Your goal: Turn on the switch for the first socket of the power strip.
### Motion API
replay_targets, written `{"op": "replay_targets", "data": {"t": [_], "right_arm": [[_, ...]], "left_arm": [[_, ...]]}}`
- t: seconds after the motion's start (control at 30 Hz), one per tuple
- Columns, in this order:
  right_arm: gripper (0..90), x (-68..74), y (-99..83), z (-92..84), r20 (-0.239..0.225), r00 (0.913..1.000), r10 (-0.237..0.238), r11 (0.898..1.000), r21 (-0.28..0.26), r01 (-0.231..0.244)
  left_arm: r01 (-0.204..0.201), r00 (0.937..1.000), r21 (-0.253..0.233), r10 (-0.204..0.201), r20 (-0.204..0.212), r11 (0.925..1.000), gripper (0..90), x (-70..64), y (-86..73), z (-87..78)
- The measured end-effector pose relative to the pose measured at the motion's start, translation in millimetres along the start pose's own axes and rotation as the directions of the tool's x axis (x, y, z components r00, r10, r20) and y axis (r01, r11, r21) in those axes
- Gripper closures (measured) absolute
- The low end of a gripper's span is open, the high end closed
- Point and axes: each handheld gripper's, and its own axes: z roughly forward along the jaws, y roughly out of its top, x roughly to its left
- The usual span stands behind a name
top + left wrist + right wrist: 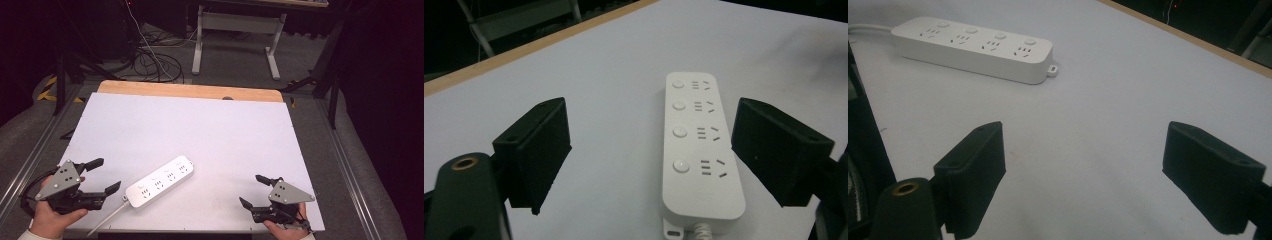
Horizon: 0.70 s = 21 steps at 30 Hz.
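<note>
Bright, even light on the white table (210, 125); dark surroundings, soft shadows, slight blur.

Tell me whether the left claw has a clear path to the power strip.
Probably yes. The left claw is open and points at the near end of the power strip, with bare white table between them. In the left gripper view the strip lies between the jaws, untouched, its cord trailing off to the side.

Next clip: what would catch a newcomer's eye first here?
A white four-outlet plastic power strip lies at an angle on the white table sheet, near the front edge, its cord trailing off toward the person. The left hand-held gripper points at it with black jaws wide apart and nothing between them. The right hand-held gripper sits open at the front right, apart from the strip.
</note>
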Motion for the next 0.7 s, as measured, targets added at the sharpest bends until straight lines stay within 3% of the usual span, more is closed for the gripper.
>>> {"op": "replay_targets", "data": {"t": [0.37,0.7], "right_arm": [[17.9,-0.3,-0.5,0.3,0.001,1.0,0.009,1.0,-0.002,-0.009],[17.9,-1.2,-1.2,0.8,0.002,1.0,0.01,1.0,0.002,-0.01]], "left_arm": [[0.03,0.9996,0.047,-0.029,-0.005,0.9985,16.3,2.1,-22.7,-4.9],[0.068,0.9974,0.095,-0.07,0.017,0.9931,16.0,4.9,-39.6,-2.1]]}}
